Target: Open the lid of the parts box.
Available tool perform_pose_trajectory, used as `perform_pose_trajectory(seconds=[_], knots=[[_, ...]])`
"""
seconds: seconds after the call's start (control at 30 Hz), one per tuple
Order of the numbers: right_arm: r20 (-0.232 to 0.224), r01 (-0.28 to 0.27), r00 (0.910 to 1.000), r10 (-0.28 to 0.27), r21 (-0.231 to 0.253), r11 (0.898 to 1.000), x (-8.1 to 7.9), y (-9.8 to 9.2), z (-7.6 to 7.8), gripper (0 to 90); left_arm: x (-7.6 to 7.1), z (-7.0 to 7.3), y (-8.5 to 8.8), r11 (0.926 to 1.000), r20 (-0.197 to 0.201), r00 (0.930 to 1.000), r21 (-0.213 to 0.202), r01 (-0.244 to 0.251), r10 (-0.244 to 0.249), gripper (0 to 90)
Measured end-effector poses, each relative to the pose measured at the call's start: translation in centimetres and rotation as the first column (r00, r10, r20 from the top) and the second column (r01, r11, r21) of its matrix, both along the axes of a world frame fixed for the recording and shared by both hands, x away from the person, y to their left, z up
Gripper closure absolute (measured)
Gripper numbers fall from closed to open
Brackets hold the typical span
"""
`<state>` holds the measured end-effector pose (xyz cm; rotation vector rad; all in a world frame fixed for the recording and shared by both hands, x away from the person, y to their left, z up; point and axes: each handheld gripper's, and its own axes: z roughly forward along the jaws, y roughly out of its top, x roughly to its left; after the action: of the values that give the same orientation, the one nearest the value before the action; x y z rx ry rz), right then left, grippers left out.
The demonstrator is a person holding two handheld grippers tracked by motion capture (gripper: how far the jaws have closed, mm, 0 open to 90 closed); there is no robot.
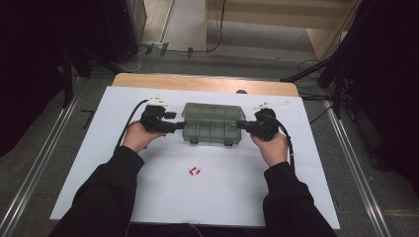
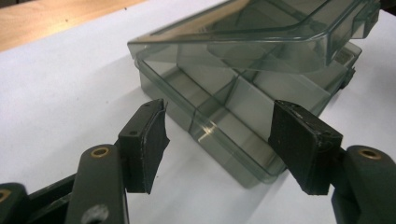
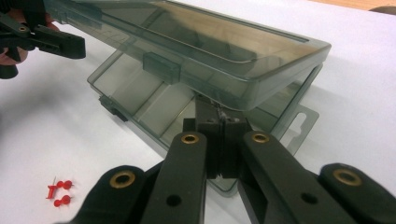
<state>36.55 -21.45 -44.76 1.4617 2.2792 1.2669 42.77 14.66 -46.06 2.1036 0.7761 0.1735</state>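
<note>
A smoky clear compartment box (image 1: 212, 129) lies on the white sheet, and its lid (image 3: 187, 42) is tilted up off the base (image 2: 210, 112). My left gripper (image 2: 219, 126) stands open at the box's left end; its pads (image 2: 144, 144) flank the near corner without touching it. It also appears far off at the lid's left end (image 3: 46, 39). My right gripper (image 3: 219, 109) is shut at the box's right end, its tips just under the raised lid edge. Whether they pinch the base wall I cannot tell. In the high view the grippers (image 1: 178, 126) (image 1: 242, 124) sit at opposite ends.
A few red pushpins (image 1: 194, 171) (image 3: 58, 191) lie on the white sheet (image 1: 222, 202) in front of the box. The sheet covers a wooden table (image 1: 197, 83). Dark stands and cables surround the table on the floor.
</note>
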Motion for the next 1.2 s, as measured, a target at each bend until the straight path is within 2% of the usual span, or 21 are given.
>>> perform_pose_trajectory(seconds=[0.17, 0.3, 0.37, 0.43, 0.57, 0.67, 0.77, 0.8, 0.9, 1.1, 1.2], knots=[[0.002, 0.001, 1.0000, -0.001, 0.005, 1.000, 0.3, 0.0, 0.3, 90.0, 0.4, 0.2, -0.2, 1.0000, 0.019, 0.9998, -0.001, 0.000, 0.000, 35.6], [0.005, 0.003, 1.0000, -0.003, 0.008, 1.000, 0.6, 0.0, 0.7, 90.0, 0.9, 0.4, -0.7, 0.9999, 0.005, 1.0000, 0.016, 0.006, -0.006, 35.7], [0.011, 0.002, 0.9999, -0.002, 0.003, 1.000, 0.8, 0.1, 0.9, 90.0, 1.2, 0.6, -0.8, 0.9999, 0.007, 0.9999, 0.008, 0.011, -0.011, 35.7], [0.012, 0.000, 0.9999, 0.000, 0.005, 1.000, 0.9, 0.1, 0.9, 90.0, 1.3, 0.8, -0.9, 0.9999, 0.018, 0.9998, 0.003, 0.010, -0.010, 41.5], [0.011, 0.005, 0.9999, -0.005, 0.006, 1.000, 1.1, 0.1, 1.0, 90.0, 1.6, 0.7, -1.2, 0.9996, 0.039, 0.9992, 0.026, -0.012, 0.011, 41.9], [0.010, 0.008, 0.9999, -0.008, 0.005, 1.000, 1.3, 0.1, 1.0, 90.0, 2.1, 0.9, -1.2, 0.9996, 0.026, 0.9993, -0.008, -0.027, 0.027, 45.5], [0.009, 0.009, 0.9999, -0.009, 0.006, 1.000, 1.4, 0.1, 1.1, 90.0, 2.3, 1.2, -1.4, 0.9993, 0.019, 0.9992, 0.004, -0.037, 0.037, 49.1], [0.009, 0.011, 0.9999, -0.011, 0.011, 1.000, 1.4, 0.1, 1.2, 90.0, 2.4, 1.2, -1.4, 0.9990, 0.028, 0.9987, 0.006, -0.043, 0.043, 50.7], [0.018, 0.009, 0.9998, -0.010, 0.011, 1.000, 1.6, 0.1, 1.3, 90.0, 2.6, 1.3, -1.3, 0.9991, 0.028, 0.9988, -0.014, -0.040, 0.041, 54.9], [0.020, 0.009, 0.9998, -0.009, 0.012, 1.000, 1.6, 0.2, 1.3, 89.9, 2.8, 1.5, -1.6, 0.9994, 0.035, 0.9988, -0.010, -0.033, 0.034, 60.7], [0.026, 0.009, 0.9996, -0.010, 0.013, 1.000, 1.6, 0.1, 1.3, 89.3, 2.8, 1.5, -1.6, 0.9991, 0.019, 0.9990, -0.011, -0.042, 0.042, 60.7]])
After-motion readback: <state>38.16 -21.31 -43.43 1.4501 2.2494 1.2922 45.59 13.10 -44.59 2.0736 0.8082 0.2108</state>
